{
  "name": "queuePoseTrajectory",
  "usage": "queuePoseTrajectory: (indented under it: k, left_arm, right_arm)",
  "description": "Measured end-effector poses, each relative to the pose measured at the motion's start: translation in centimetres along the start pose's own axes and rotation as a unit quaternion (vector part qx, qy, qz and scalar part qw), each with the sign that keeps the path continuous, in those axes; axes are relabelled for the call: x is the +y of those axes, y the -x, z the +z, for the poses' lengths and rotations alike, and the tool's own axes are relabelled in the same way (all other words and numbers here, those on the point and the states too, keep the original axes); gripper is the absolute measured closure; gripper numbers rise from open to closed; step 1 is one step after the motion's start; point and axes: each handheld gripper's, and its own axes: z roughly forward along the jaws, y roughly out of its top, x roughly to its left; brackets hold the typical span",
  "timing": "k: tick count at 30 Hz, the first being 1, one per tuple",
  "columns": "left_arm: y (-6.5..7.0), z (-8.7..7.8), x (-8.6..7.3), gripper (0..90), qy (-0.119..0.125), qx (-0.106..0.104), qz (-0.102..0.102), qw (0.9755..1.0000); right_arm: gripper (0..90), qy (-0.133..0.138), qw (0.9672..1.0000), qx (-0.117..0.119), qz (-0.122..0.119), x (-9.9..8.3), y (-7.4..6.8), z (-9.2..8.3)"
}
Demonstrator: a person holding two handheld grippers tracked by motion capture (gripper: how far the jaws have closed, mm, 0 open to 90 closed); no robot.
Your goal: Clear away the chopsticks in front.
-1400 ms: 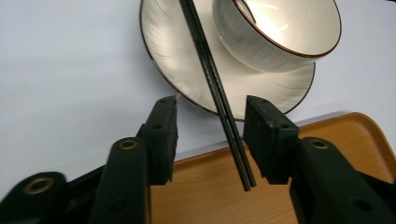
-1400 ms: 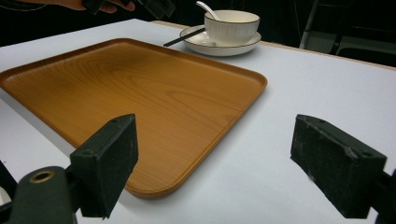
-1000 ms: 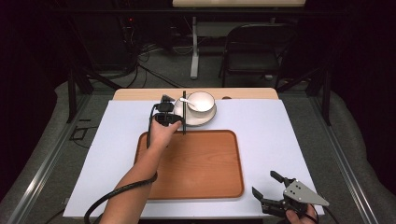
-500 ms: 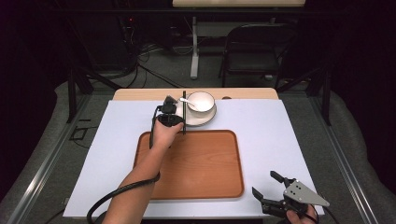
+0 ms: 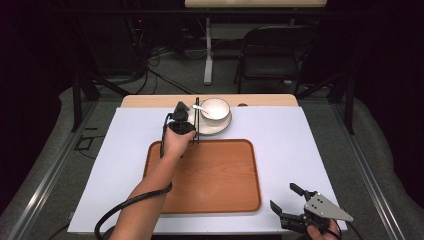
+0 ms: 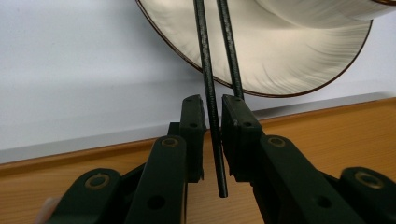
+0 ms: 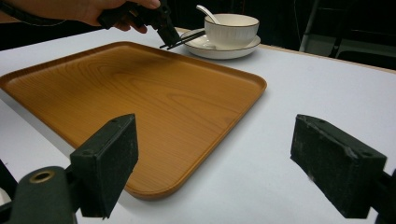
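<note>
In left gripper [image 6: 212,123], chopsticks [image 6: 208,84] lengthwise toward plate [image 6: 289,65]

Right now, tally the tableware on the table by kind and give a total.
Tray: 1
Plate: 1
Bowl: 1
Spoon: 1
Chopsticks: 2
Total: 6
</note>
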Motion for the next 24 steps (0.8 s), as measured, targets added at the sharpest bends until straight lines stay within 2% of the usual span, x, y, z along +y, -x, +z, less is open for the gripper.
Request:
queuePoseTrajectory:
  k: [3,7,12,24]
  left_arm:
    - [-0.2,0.0,0.2,79.0,-0.012,-0.003,-0.013,0.9998]
    - [-0.4,0.0,0.4,83.4,-0.021,0.002,-0.022,0.9995]
    - [-0.6,-0.2,0.5,85.8,-0.02,0.004,-0.028,0.9994]
    - [-1.9,-1.5,0.5,86.4,0.004,-0.001,-0.034,0.9994]
  right_arm:
    - [14.5,0.0,1.0,0.001,-0.002,0.0,0.0,0.0]
    - [14.6,0.0,1.0,0.001,-0.002,0.0,0.0,0.0]
    - [14.5,0.001,1.0,0.0,-0.001,0.0,0.0,0.0]
    - [14.6,0.001,1.0,-0.001,0.001,0.0,0.0,-0.1]
